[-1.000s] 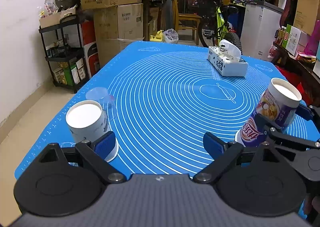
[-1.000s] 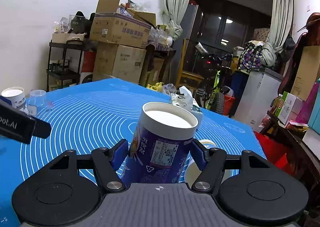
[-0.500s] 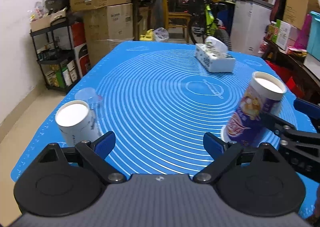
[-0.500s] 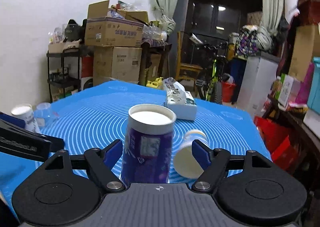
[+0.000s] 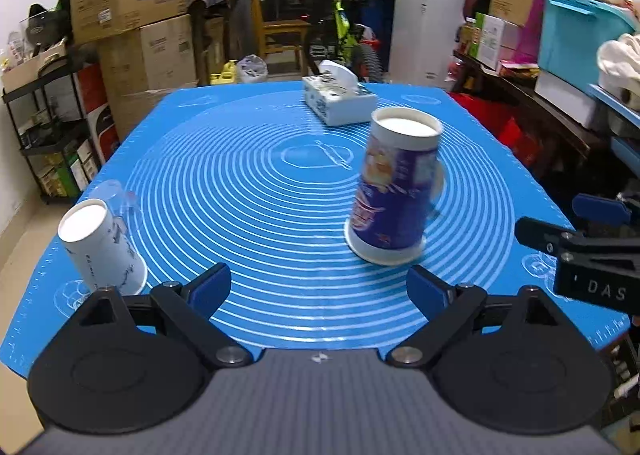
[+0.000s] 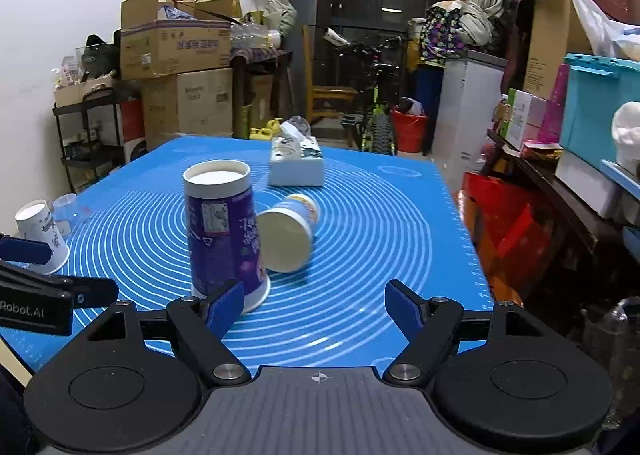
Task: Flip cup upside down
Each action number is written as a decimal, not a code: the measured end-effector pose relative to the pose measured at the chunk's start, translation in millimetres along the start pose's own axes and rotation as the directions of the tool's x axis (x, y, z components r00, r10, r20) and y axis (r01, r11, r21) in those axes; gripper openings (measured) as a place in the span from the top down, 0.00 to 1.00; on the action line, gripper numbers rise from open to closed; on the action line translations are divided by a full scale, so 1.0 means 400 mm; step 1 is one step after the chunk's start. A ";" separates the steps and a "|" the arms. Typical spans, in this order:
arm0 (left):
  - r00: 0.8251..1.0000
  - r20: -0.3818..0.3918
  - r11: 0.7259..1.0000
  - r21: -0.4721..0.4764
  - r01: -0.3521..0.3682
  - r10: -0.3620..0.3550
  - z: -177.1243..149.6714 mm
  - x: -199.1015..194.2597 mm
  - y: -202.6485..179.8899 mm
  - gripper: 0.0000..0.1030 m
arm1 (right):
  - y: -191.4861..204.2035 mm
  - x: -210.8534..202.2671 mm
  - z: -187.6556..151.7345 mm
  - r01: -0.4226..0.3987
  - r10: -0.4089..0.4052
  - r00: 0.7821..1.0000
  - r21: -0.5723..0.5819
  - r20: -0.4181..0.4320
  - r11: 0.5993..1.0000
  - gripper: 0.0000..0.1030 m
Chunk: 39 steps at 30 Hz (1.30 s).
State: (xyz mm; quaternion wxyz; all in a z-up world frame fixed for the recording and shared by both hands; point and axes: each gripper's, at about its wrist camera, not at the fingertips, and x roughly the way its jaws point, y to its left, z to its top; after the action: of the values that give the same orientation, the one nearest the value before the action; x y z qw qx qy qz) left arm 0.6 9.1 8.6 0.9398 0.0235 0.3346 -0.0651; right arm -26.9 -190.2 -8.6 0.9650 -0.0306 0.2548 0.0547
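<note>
A tall purple paper cup stands upside down on the blue mat, base up; it also shows in the right wrist view. My right gripper is open and empty, just behind and right of it. A smaller cup lies on its side beside the purple one. My left gripper is open and empty near the mat's front edge. A white paper cup stands upside down at the front left, also seen in the right wrist view.
A tissue box sits at the mat's far side. A clear plastic cup stands behind the white cup. Boxes, a shelf and a bicycle surround the table. Cluttered shelving runs along the right.
My right gripper has let go of the purple cup, opened and drawn back. The cup now stands alone on the mat. My left gripper has pulled back from the white cup.
</note>
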 end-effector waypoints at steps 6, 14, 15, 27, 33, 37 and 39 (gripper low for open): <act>1.000 -0.011 1.000 0.023 -0.001 0.002 -0.013 -0.008 -0.027 0.09 | 0.003 -0.020 -0.008 -0.001 0.001 1.000 -0.012 -0.013 1.000 0.22; 1.000 -0.015 0.999 0.049 0.011 -0.010 -0.029 -0.020 -0.044 0.09 | 0.006 -0.023 -0.005 0.002 -0.002 0.999 -0.013 -0.038 1.000 0.22; 1.000 -0.014 0.999 0.053 0.010 -0.009 -0.030 -0.021 -0.046 0.09 | 0.006 -0.023 -0.006 0.000 -0.001 0.999 -0.013 -0.041 1.000 0.22; 0.999 -0.030 0.998 0.060 0.010 -0.009 -0.035 -0.021 -0.045 0.09 | 0.017 -0.023 -0.017 -0.010 0.008 0.998 -0.024 -0.060 1.000 0.22; 0.999 -0.039 0.997 0.073 0.017 -0.014 -0.039 -0.015 -0.051 0.09 | 0.024 -0.015 -0.018 -0.018 0.016 0.997 -0.034 -0.076 0.999 0.22; 0.999 -0.041 0.997 0.075 0.019 -0.015 -0.041 -0.013 -0.052 0.09 | 0.026 -0.015 -0.018 -0.021 0.018 0.997 -0.036 -0.078 0.999 0.22; 0.999 -0.041 0.997 0.075 0.018 -0.014 -0.041 -0.013 -0.052 0.09 | 0.027 -0.015 -0.018 -0.019 0.016 0.997 -0.036 -0.079 0.999 0.22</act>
State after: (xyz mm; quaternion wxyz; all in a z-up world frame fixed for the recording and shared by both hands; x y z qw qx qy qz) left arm -16.6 -9.5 -0.9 0.9308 0.0577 0.3508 -0.0847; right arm -37.1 -180.6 -12.3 0.9529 -0.0484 0.2919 0.0665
